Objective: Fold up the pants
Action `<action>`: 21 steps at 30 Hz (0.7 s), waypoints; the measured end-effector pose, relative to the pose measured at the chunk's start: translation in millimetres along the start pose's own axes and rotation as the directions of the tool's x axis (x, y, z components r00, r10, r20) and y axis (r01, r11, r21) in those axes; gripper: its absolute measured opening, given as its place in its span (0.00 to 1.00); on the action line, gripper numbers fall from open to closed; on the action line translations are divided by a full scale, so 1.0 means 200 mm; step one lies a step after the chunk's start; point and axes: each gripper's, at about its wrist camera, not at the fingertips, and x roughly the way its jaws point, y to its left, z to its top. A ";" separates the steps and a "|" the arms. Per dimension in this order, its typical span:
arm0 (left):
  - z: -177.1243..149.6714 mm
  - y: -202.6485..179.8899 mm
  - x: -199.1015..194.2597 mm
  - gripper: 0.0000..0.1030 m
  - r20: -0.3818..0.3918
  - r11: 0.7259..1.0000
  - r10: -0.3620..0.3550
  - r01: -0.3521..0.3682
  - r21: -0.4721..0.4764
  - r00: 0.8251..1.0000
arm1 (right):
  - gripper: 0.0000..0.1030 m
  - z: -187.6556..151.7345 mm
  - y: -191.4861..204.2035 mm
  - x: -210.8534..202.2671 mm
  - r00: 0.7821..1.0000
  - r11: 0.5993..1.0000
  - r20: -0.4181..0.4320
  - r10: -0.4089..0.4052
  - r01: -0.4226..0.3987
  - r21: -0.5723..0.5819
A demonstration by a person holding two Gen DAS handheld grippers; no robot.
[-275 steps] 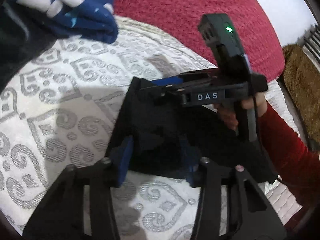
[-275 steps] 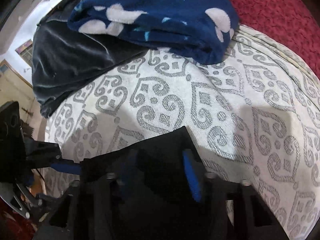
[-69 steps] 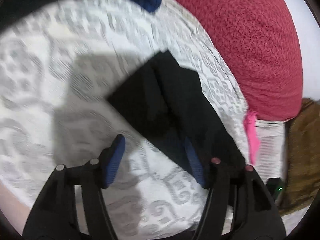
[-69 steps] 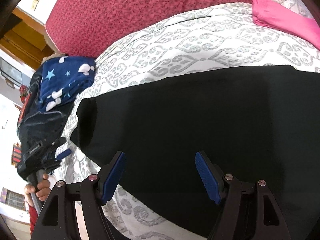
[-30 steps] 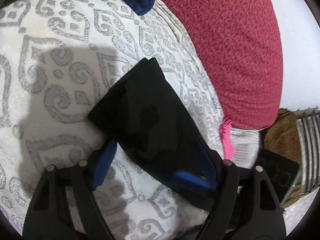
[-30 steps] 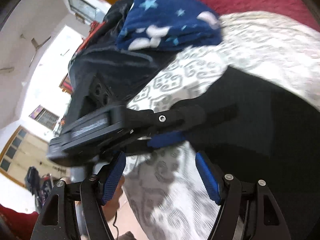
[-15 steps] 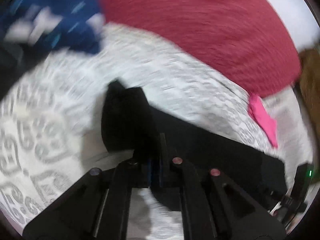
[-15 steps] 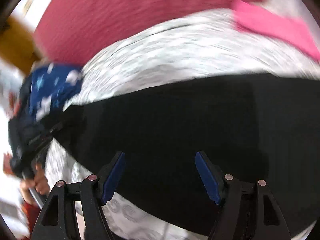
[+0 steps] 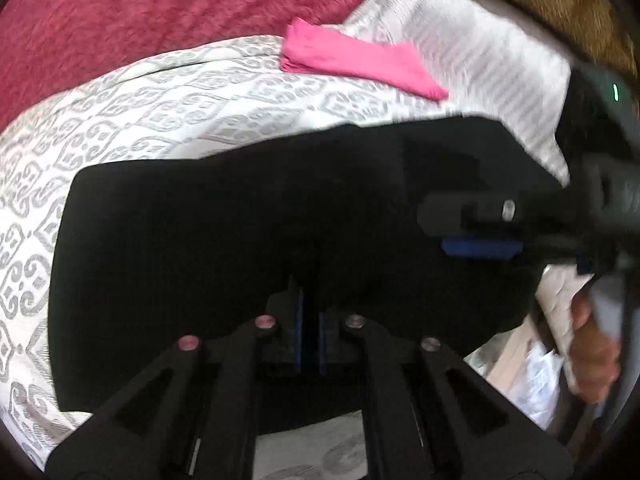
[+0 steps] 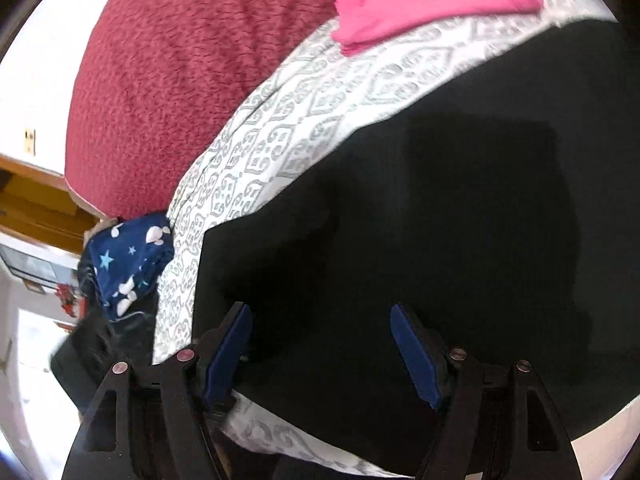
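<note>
Black pants [image 9: 248,216] are lying flat on the patterned bedspread [image 9: 160,100], spread as a wide dark panel near the front edge of the bed. The left gripper [image 9: 310,320] is sitting with its blue pads nearly touching, clamped at the near hem; dark cloth is probably pinched between them, but black on black is making that hard to confirm. Holding that edge is likely what lets the cloth be lifted for the next fold. The right gripper [image 10: 320,344] is hanging over the pants with jaws wide apart, nothing between the pads, seemingly lining up for its own grab on the near edge. In the left view it is reaching in from the right, a hand [image 9: 592,344] wrapped around its handle. Pink cloth [image 9: 360,64] and a star-print blue bundle [image 10: 128,260] are sitting well apart from the pants, out of the folding area, with a red blanket [image 10: 180,60] behind.
</note>
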 end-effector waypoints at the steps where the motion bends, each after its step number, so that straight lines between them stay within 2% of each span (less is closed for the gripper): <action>1: -0.01 0.00 0.01 0.07 -0.003 1.000 0.010 -0.010 0.012 1.000 | 0.72 0.02 -0.02 0.00 1.000 1.000 -0.012 0.011 -0.011 0.008; 5: 0.02 0.06 0.01 0.07 -0.012 1.000 -0.022 0.022 -0.022 1.000 | 0.72 0.06 -0.06 0.01 0.997 0.998 -0.043 0.057 -0.056 0.039; 9: 0.04 0.04 0.04 0.07 -0.017 0.998 -0.038 0.038 -0.045 0.999 | 0.73 0.10 -0.03 0.08 0.990 0.993 -0.099 0.102 -0.096 0.066; 17: 0.02 0.02 0.04 0.07 0.008 0.999 -0.044 0.044 -0.006 0.999 | 0.78 0.14 0.00 0.19 0.953 0.966 -0.222 0.204 -0.159 0.204; 19: 0.01 0.01 0.05 0.07 0.009 0.999 -0.044 0.044 0.000 0.999 | 0.78 0.15 0.01 0.23 0.949 0.961 -0.235 0.208 -0.154 0.228; 21: 0.01 0.01 0.04 0.08 0.012 0.999 -0.045 0.044 0.007 0.999 | 0.78 0.18 0.04 0.27 0.958 0.969 -0.230 0.174 -0.124 0.214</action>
